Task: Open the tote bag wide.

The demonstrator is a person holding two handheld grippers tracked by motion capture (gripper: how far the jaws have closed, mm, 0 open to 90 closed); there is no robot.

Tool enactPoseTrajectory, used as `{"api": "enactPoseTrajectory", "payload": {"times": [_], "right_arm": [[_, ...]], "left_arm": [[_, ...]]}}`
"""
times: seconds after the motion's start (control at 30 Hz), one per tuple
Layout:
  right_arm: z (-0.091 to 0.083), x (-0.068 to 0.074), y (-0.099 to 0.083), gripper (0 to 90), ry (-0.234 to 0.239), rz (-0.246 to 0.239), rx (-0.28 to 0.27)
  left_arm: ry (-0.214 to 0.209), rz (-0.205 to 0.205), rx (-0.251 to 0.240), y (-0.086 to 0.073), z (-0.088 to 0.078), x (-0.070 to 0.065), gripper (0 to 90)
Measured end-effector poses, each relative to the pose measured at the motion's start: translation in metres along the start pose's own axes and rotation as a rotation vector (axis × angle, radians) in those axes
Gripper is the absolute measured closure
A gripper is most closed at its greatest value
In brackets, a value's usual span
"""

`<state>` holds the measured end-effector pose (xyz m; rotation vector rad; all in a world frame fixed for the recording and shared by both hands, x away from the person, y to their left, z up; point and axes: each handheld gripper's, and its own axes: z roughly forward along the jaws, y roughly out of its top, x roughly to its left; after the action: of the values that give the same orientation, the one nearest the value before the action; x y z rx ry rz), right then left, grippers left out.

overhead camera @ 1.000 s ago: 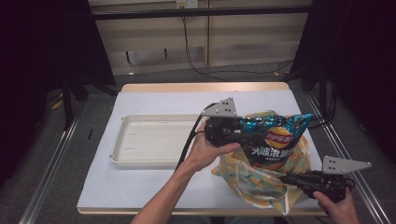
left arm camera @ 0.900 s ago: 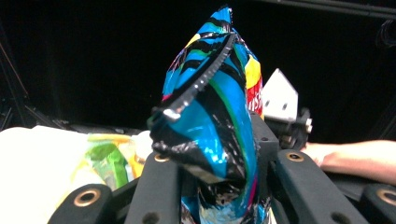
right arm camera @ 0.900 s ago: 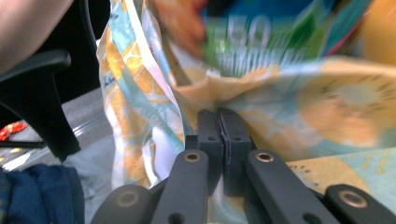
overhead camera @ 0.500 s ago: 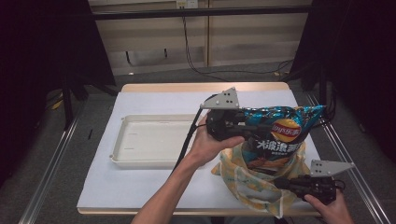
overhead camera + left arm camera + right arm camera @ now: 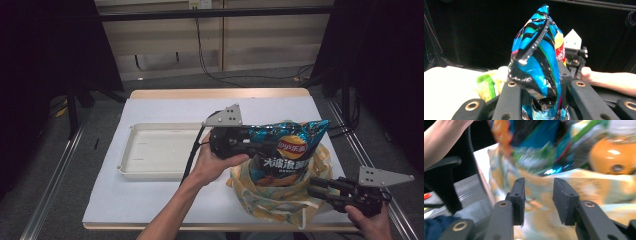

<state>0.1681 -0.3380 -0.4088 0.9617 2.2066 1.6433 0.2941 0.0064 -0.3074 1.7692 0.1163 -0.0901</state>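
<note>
The left hand (image 5: 216, 159) reaches in from the near edge, forearm angled up and to the right, wrapped around the left gripper (image 5: 248, 141) over the middle of the table (image 5: 150, 200). That gripper points right, and its jaws are clamped on the edge of a blue chip bag (image 5: 286, 151). In the left gripper view the chip bag (image 5: 537, 65) stands up between the two black jaws, pinched at its lower end. The bag hangs upright with its bottom down inside the yellow patterned tote bag (image 5: 265, 200) at the near right of the table. Over at the near right corner, the right hand (image 5: 372, 225) holds the right gripper (image 5: 315, 187) low, pointing left at the tote's side. Its jaws stand apart with a gap, nothing between them, the tote's fabric (image 5: 599, 182) just ahead. An orange bottle (image 5: 612, 157) shows inside the tote. A white tray (image 5: 150, 155) sits left of the hand.
</note>
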Motion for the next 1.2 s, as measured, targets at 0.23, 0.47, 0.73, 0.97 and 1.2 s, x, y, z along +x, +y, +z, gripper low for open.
{"api": "enactPoseTrajectory", "payload": {"times": [0.23,0.47,0.73,0.97,1.2], "right_arm": [[0.004,-0.008,0.012,67.5,-0.074,0.016,-0.050],[0.023,-0.018,0.015,44.1,-0.144,0.047,-0.023],[0.030,-0.023,0.006,71.8,-0.119,0.047,0.035],[0.032,-0.018,-0.010,90.0,-0.052,0.060,0.102],[0.035,-0.014,-0.017,90.0,-0.050,0.056,0.152]], "left_arm": [[-0.010,-0.030,0.010,-0.019,0.004,0.002,72.6],[-0.017,-0.025,0.015,-0.020,0.007,-0.001,72.8],[-0.016,-0.022,-0.017,-0.013,0.004,0.001,73.1],[0.009,-0.016,-0.028,0.002,0.004,0.006,73.6],[0.011,-0.018,-0.075,0.018,0.004,0.006,73.8]]}}
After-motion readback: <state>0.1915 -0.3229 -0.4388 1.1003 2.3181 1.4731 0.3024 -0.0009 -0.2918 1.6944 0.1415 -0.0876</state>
